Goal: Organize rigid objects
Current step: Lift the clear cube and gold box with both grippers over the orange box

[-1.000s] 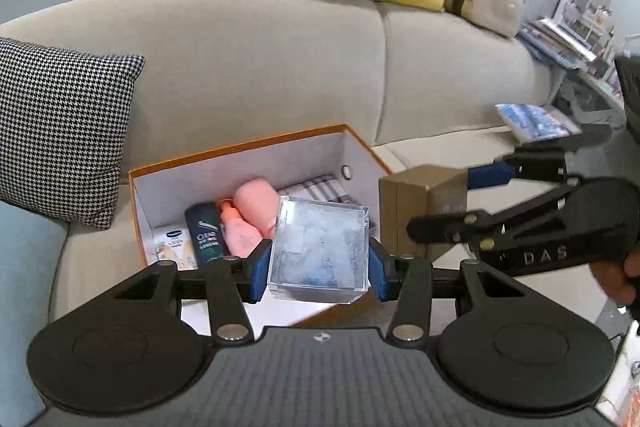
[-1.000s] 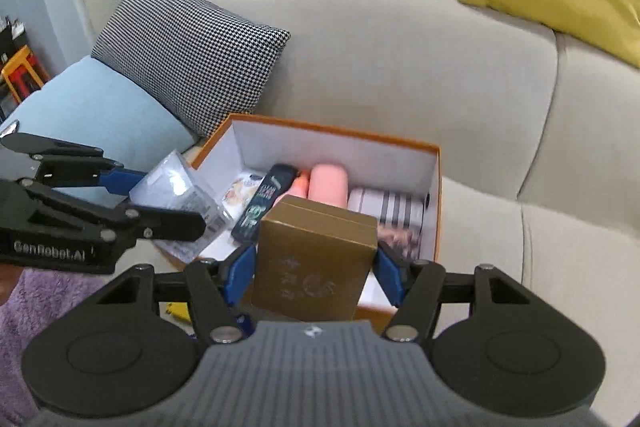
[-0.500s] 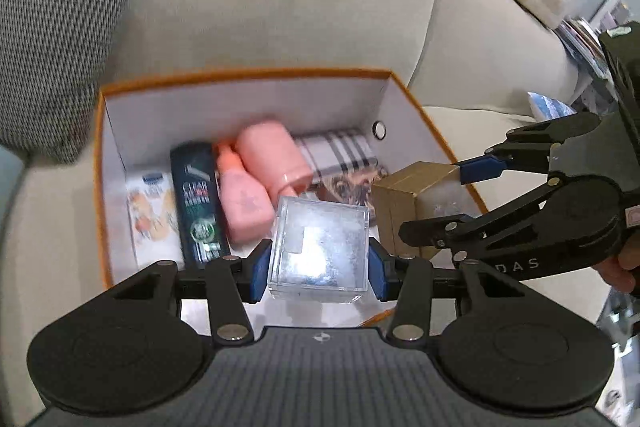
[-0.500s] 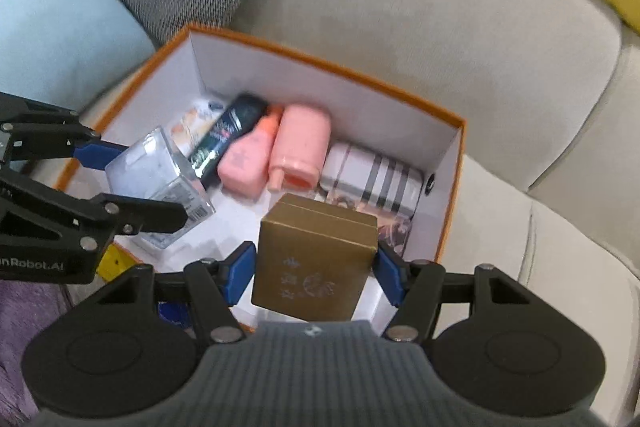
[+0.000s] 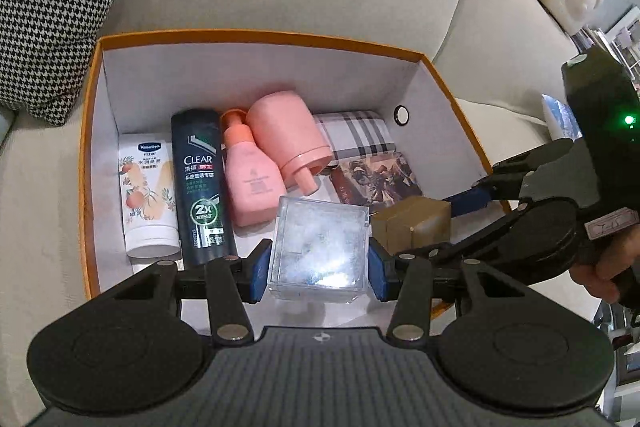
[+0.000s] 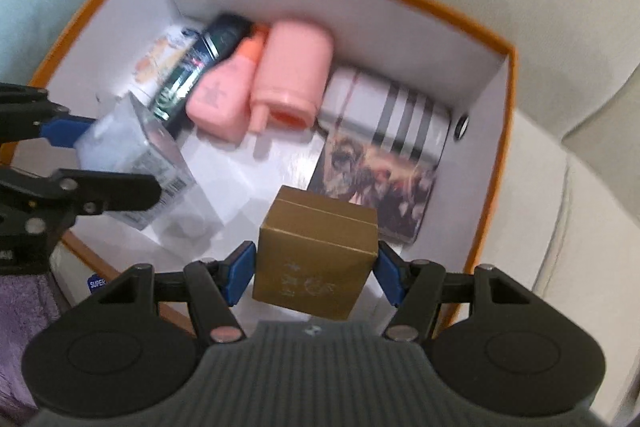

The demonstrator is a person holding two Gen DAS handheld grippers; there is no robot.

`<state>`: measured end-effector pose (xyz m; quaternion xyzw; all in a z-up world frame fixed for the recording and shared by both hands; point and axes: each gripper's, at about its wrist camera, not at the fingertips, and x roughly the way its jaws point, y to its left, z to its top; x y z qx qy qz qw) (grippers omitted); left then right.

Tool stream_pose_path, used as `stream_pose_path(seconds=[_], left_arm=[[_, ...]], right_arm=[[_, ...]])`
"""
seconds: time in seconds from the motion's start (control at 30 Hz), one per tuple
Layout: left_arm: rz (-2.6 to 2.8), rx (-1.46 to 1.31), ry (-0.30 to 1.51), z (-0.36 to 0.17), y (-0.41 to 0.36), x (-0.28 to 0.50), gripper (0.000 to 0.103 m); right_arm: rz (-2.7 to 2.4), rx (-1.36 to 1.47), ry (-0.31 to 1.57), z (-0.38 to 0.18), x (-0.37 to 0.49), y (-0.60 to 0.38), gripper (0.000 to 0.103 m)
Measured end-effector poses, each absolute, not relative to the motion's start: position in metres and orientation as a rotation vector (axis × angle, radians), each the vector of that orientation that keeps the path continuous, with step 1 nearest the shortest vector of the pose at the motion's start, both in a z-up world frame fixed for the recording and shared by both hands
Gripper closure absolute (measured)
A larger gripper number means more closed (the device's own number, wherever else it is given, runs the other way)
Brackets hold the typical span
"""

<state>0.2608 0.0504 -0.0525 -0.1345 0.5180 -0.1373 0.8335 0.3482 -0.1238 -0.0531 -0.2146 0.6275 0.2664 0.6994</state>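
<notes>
The left gripper (image 5: 318, 265) holds a clear box (image 5: 318, 247); the right gripper (image 6: 316, 277) holds a gold box (image 6: 316, 259). Best set both flat on the bare floor at the orange box's (image 5: 90, 131) near edge.

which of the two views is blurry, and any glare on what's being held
Right wrist view is motion-smeared: bottles and box rim look soft, gold box fairly crisp. Left wrist view is sharp, labels readable, with a white glare patch on the clear cube; fisheye bends the box edges.
</notes>
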Motion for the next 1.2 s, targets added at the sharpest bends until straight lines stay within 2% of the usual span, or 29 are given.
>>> stream_pose_path(seconds=[0.3,0.6,0.93,1.2], left_arm=[[-0.284,-0.301,1.11,-0.06,0.055,0.263,0.048],[-0.278,-0.302,1.112,-0.06,0.06,0.265,0.048],[-0.261,-0.311,1.098,-0.057,0.074,0.26,0.048],[-0.298,-0.267,1.112,-0.049,0.076,0.245,0.048]], right_arm=[[0.603,-0.519,1.405,-0.059,0.354,-0.111,0.038],[0.622,-0.534,1.557,-0.064,0.36,-0.106,0.039],[0.586,-0.525,1.495,-0.069,0.366,-0.102,0.038],[0.57,-0.543,1.367,-0.062,0.355,-0.101,0.035]])
